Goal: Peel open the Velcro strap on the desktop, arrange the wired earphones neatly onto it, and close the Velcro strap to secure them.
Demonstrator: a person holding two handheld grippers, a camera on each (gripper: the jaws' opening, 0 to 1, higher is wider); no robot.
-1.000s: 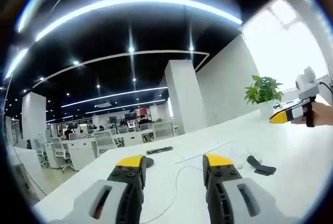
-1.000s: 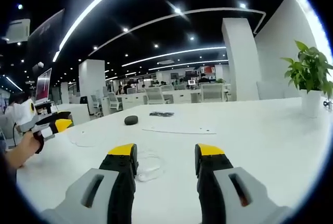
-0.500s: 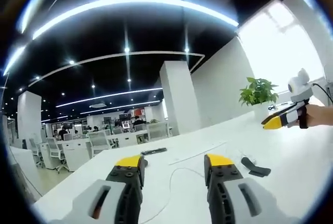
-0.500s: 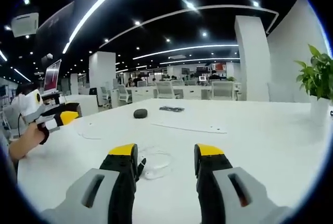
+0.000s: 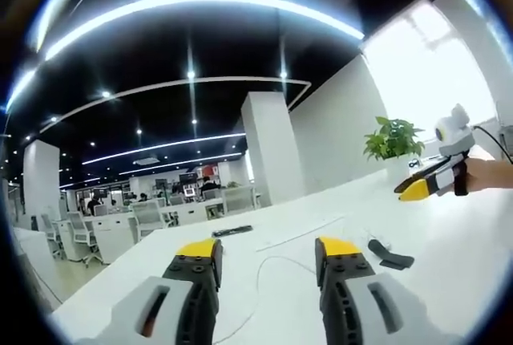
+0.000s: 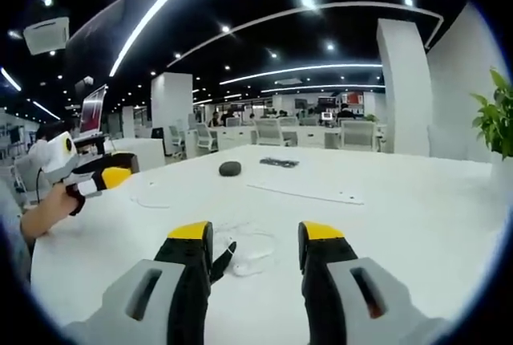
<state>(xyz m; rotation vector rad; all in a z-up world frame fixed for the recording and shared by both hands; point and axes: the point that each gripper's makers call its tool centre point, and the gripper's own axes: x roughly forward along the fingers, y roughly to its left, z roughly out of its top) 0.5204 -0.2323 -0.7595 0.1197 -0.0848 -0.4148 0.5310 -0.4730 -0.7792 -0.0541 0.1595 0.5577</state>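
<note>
In the left gripper view my left gripper (image 5: 268, 250) is open and held above the white desk (image 5: 449, 241), nothing between its jaws. The black Velcro strap (image 5: 390, 254) lies flat on the desk to its right. A thin white wire (image 5: 260, 271) curves across the desk between the jaws. My right gripper (image 5: 429, 184), held by a hand, hovers beyond the strap. In the right gripper view my right gripper (image 6: 255, 234) is open, with the white wired earphones (image 6: 248, 250) in a loose heap just past its tips. The strap's black end (image 6: 224, 252) peeks out beside the left jaw.
A dark oval object (image 6: 230, 168), a flat black item (image 6: 280, 163) and a white sheet (image 6: 309, 192) lie farther back on the desk. A potted plant (image 5: 393, 140) stands at the desk's far side. My left gripper (image 6: 88, 176) shows at left. Office desks and chairs lie beyond.
Both views have shifted a little with the hands. The right gripper has come nearer the earphones, and the strap's end now shows beside its left jaw. Both grippers stay open.
</note>
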